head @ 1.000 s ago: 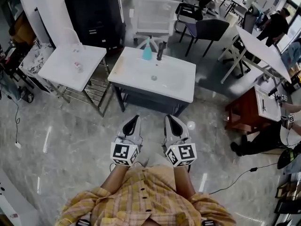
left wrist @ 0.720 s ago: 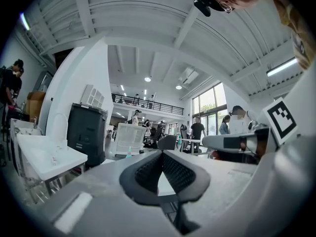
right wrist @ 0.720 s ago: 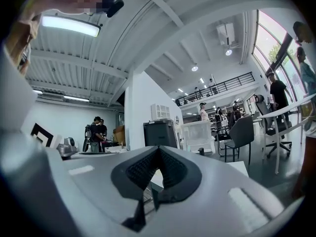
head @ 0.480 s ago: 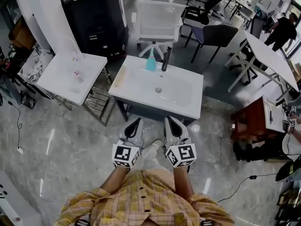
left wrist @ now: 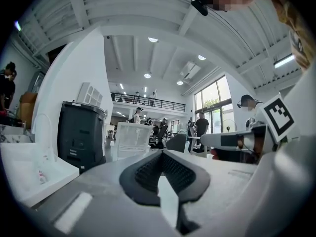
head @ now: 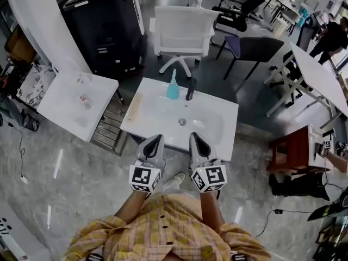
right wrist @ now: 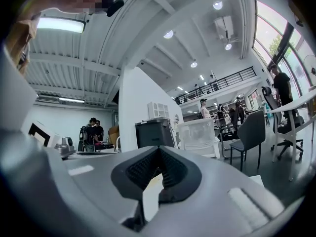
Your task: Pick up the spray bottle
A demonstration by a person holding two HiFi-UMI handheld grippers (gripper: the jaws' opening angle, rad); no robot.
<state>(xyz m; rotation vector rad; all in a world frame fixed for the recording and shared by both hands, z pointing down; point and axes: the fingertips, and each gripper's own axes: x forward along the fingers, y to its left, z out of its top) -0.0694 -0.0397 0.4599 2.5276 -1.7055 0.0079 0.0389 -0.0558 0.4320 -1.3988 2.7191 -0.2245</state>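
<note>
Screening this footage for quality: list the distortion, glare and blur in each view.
Head view: wide-angle bending at the edges, streaky glare on the glossy floor, spray bottle small but sharp. Left gripper view: heavy fisheye, dark corners, ceiling lamps bright. Right gripper view: same fisheye, windows washed pale.

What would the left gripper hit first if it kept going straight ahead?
Probably the white sink, just ahead of the left gripper; if it rides higher, the teal spray bottle. Height is unclear.

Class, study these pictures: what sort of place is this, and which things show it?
Probably an open-plan office or lab hall, not a bathroom: a washbasin stands free on the polished floor among office chairs and work tables, with a railed mezzanine beyond.
</note>
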